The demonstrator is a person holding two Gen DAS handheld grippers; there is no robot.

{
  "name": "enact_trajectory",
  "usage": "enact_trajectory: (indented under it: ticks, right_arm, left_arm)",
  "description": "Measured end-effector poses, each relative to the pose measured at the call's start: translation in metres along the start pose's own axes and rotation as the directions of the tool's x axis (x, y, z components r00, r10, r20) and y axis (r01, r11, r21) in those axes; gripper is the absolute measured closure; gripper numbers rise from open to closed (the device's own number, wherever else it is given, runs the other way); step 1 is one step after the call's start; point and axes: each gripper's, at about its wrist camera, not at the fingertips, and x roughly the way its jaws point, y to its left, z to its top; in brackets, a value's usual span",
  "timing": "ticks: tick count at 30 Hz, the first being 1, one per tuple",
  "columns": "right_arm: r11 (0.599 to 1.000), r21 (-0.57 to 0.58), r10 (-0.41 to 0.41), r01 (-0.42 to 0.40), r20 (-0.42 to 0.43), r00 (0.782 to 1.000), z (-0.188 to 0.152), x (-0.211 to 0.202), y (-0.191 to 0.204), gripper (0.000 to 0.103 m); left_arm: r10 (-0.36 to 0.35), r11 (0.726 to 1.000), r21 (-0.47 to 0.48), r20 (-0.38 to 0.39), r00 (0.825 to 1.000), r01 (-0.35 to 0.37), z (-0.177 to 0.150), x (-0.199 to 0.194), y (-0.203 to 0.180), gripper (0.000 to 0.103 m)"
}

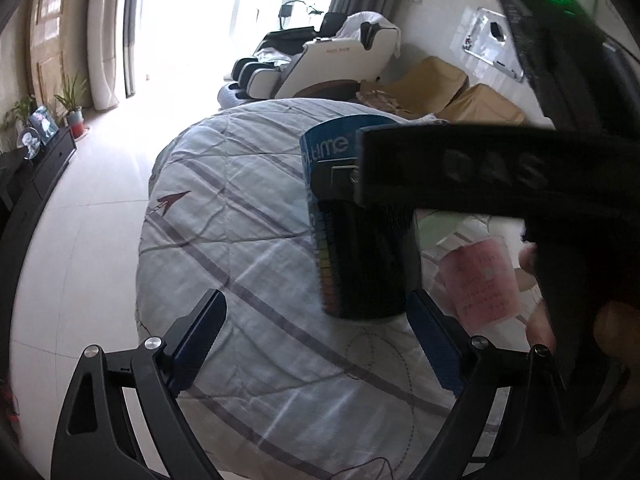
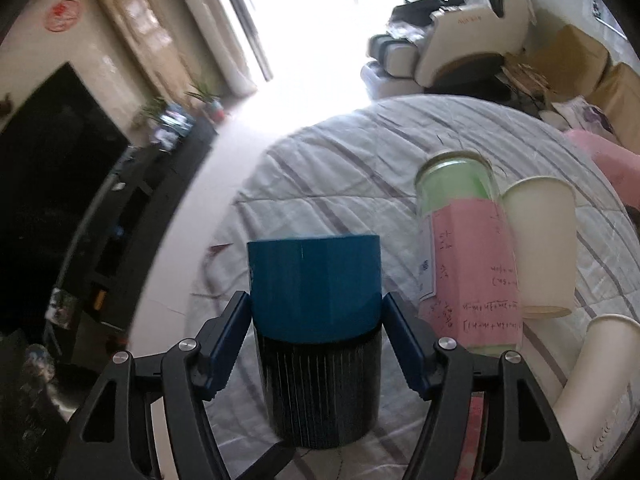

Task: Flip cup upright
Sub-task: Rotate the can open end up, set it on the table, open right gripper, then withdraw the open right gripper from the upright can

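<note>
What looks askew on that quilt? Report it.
The paper cup beside the pink-labelled jar seems to stand mouth-down, and the nearer paper cup leans steeply at the right edge. The blue-and-black cup is clamped in the right gripper; which way up it is I cannot tell. Nothing looks spilled.

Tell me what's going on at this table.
A person holds a hand-held gripper in each hand over a table covered with a striped cloth. The right hand-held gripper has its fingers closed on a blue and black cup. The left hand-held gripper is open, holding nothing. Beside the cup stand a green jar with a pink label and two white paper cups.
</note>
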Motion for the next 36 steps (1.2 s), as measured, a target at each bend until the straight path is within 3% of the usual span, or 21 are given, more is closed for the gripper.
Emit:
enact_trajectory:
  ticks: [6, 15, 21, 25, 30, 36]
  right_arm:
    - [0.999, -0.029, 0.032, -0.03, 0.084, 0.996, -0.023, -0.019, -0.006, 0.034]
    - [0.996, -0.086, 0.035, -0.024, 0.125, 0.992, -0.053, -0.039, -0.001, 0.034]
    - [0.994, -0.098, 0.05, -0.037, 0.134, 0.99, -0.058, -0.044, -0.002, 0.034]
    - [0.995, -0.098, 0.033, -0.017, 0.171, 0.985, -0.061, -0.055, -0.003, 0.024]
    - [0.992, -0.124, 0.027, -0.001, 0.207, 0.978, -0.065, -0.071, -0.004, 0.023]
    - [0.992, -0.123, 0.045, -0.016, 0.238, 0.97, -0.074, -0.092, -0.009, 0.023]
  left_arm:
    - [0.01, 1.0, 0.0, -0.024, 1.0, -0.01, -0.008, 0.001, -0.008, 0.01]
    - [0.051, 0.998, 0.048, -0.042, 0.998, -0.049, -0.023, -0.01, -0.028, 0.01]
    - [0.062, 0.997, 0.055, -0.019, 0.998, -0.061, -0.026, -0.017, -0.038, 0.01]
    - [0.062, 0.997, 0.052, 0.005, 0.998, -0.062, -0.026, -0.026, -0.043, 0.009]
    - [0.078, 0.995, 0.057, 0.02, 0.997, -0.079, -0.028, -0.033, -0.052, 0.008]
    - [0.134, 0.985, 0.101, 0.072, 0.988, -0.141, -0.03, -0.053, -0.076, 0.007]
